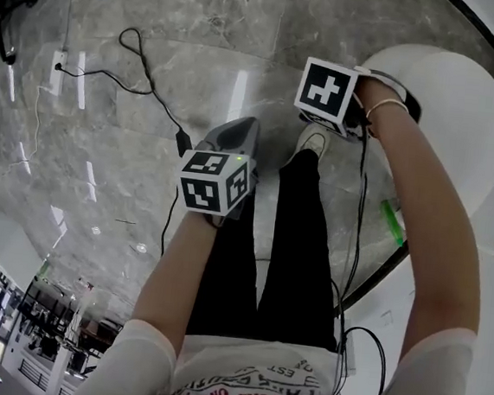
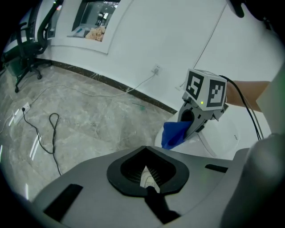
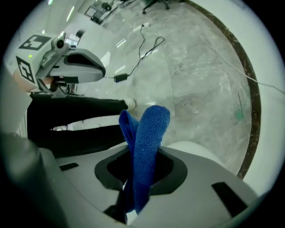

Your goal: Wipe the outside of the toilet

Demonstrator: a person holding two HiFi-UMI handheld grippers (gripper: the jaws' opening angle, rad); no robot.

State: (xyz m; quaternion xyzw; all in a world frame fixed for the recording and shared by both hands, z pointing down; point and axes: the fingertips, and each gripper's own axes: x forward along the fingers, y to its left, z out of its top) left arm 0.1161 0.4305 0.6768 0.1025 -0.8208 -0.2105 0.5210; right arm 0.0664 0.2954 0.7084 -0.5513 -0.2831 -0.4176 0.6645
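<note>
Grey marble floor (image 1: 105, 135). White ceramic toilet (image 1: 462, 126) seen at right. Blue microfibre cloth (image 3: 149, 147) clamped in right gripper (image 2: 189, 124), held at toilet top, contact unclear. Left gripper (image 1: 235, 139) closed, empty, held aside. Cloth best pressed flat, swept in overlapping strokes.

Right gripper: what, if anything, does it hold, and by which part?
A blue cloth, clamped at its lower end by the right gripper; the rest stands free.
</note>
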